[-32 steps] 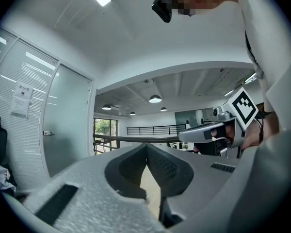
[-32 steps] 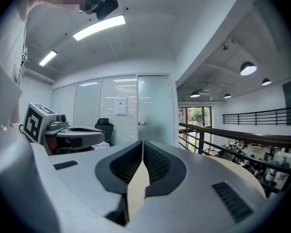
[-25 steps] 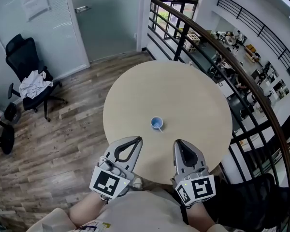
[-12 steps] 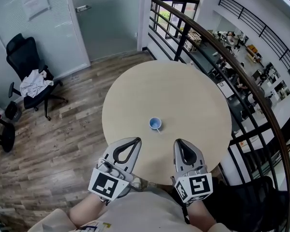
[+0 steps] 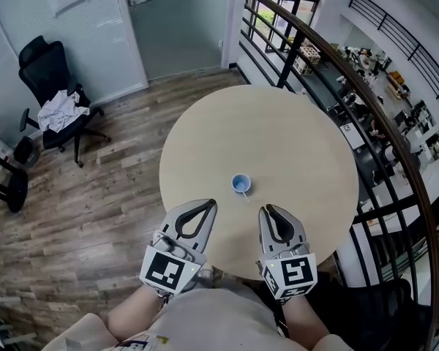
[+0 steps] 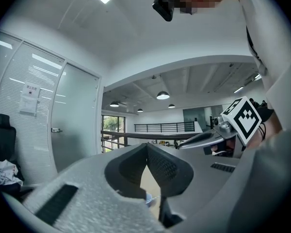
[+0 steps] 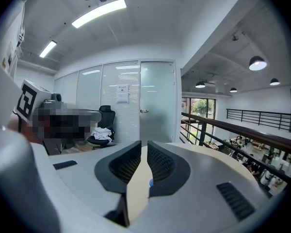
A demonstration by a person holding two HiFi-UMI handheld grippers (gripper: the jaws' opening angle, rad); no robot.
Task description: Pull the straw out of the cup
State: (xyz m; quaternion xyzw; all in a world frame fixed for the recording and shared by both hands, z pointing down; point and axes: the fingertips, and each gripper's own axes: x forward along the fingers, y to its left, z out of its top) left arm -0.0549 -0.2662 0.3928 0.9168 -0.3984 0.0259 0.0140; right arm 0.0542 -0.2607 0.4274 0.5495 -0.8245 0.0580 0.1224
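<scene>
A small blue cup (image 5: 240, 183) stands on the round beige table (image 5: 278, 137), a little nearer than its middle. A thin pale straw (image 5: 246, 194) leans out over the cup's near right rim. My left gripper (image 5: 209, 204) lies over the table's near edge, left of and below the cup, with its jaws shut on nothing. My right gripper (image 5: 266, 209) lies to the cup's lower right; only a thin slit shows between its jaws, and nothing is in it. Past the left gripper's (image 6: 147, 145) jaws a sliver of the cup (image 6: 148, 198) shows. The right gripper (image 7: 144, 143) also points toward the cup (image 7: 151, 182).
A dark metal railing (image 5: 329, 57) curves round the table's far and right sides, with a drop to a lower floor behind it. A black office chair (image 5: 55, 112) with a cloth on it stands at the far left on the wooden floor (image 5: 95, 196).
The head view has swung a little, so the room sits differently in frame. Both grippers have shifted only slightly and stay short of the cup. The cup has not moved.
</scene>
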